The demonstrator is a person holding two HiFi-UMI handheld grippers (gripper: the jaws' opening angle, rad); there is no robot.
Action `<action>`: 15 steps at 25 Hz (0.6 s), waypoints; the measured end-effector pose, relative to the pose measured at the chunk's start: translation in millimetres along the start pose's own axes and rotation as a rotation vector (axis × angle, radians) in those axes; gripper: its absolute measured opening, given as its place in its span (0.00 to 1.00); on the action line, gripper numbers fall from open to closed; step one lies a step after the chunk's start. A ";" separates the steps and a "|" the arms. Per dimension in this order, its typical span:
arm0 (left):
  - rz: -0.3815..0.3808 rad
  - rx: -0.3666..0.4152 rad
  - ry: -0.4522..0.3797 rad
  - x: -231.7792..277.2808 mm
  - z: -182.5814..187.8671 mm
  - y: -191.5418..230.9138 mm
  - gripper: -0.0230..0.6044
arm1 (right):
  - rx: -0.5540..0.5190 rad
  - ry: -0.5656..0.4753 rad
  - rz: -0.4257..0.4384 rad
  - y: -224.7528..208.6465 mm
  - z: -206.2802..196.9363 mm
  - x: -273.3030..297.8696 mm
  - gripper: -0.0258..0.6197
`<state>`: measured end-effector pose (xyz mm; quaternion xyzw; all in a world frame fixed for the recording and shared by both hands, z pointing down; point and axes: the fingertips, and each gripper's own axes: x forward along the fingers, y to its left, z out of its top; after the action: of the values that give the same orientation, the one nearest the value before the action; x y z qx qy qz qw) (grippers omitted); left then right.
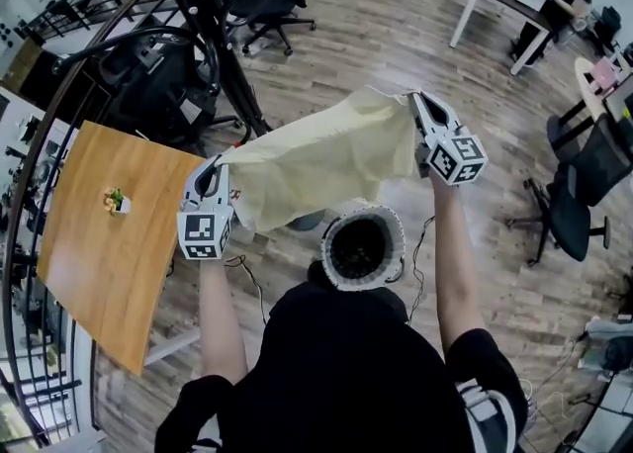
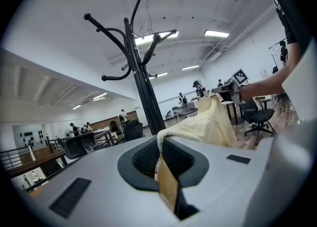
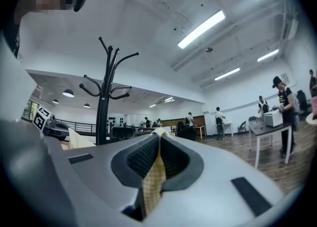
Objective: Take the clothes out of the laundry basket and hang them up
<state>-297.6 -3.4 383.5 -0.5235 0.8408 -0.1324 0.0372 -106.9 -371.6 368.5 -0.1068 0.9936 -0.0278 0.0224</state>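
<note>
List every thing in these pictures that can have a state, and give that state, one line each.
Yellow cloth: held up, stretched between both claws.
Left claw: shut on one end of the yellow cloth.
Right claw: shut on the other end.
Laundry basket: upright on the floor, inside dark, seemingly empty.
Coat rack: upright, no clothes on its arms.
Small plant: upright on the wooden table.

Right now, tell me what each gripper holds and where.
One pale yellow garment, spread between them: the left gripper pinches its left end, the right gripper its right end.
</note>
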 end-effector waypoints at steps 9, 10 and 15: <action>0.152 -0.020 0.078 -1.8 -12.5 26.9 0.09 | 0.002 0.015 0.113 2.3 9.0 86.9 0.08; 0.163 -0.019 0.100 -1.3 -15.1 25.6 0.09 | 0.000 0.033 0.126 2.4 3.4 95.2 0.08; 0.182 0.001 0.164 8.3 -18.7 13.8 0.09 | -0.044 0.124 0.211 18.6 -29.0 123.4 0.08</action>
<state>-317.1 -1.6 398.6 -0.4324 0.8850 -0.1713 -0.0195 -232.7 -378.3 391.6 0.0000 0.9992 -0.0100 -0.0386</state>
